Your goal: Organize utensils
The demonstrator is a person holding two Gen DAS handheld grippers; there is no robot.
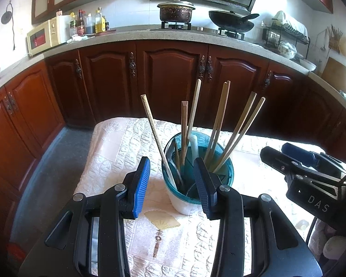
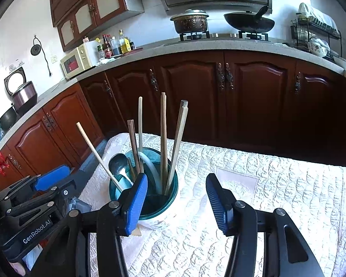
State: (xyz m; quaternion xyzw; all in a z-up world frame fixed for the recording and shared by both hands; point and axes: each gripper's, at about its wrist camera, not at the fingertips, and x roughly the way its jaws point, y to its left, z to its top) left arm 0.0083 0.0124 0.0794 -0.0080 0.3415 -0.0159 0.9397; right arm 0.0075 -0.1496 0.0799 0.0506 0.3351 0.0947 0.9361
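Observation:
A teal-rimmed utensil holder (image 1: 227, 165) (image 2: 173, 192) stands upright on the quilted white cloth (image 1: 117, 147) (image 2: 276, 184). Several wooden chopsticks (image 1: 220, 120) (image 2: 163, 138) lean in it, beside a dark metal spoon (image 2: 117, 164) and a white handle (image 1: 193, 143). My left gripper (image 1: 173, 184) is open just in front of the holder; its right finger overlaps the holder's front and its blue left pad stays clear of the wall. My right gripper (image 2: 176, 204) is open to the holder's right with nothing gripped. Each gripper also shows in the other's view, the right gripper (image 1: 288, 159) and the left gripper (image 2: 50, 180).
Red-brown cabinets (image 1: 170, 76) run behind the table under a grey counter carrying a microwave (image 1: 43, 37), bottles, a pot (image 1: 175, 11), a wok (image 1: 230, 22) and a dish rack (image 2: 316, 34). A rice cooker (image 2: 20, 90) stands at far left. A gold fan pattern (image 1: 162, 221) marks the cloth.

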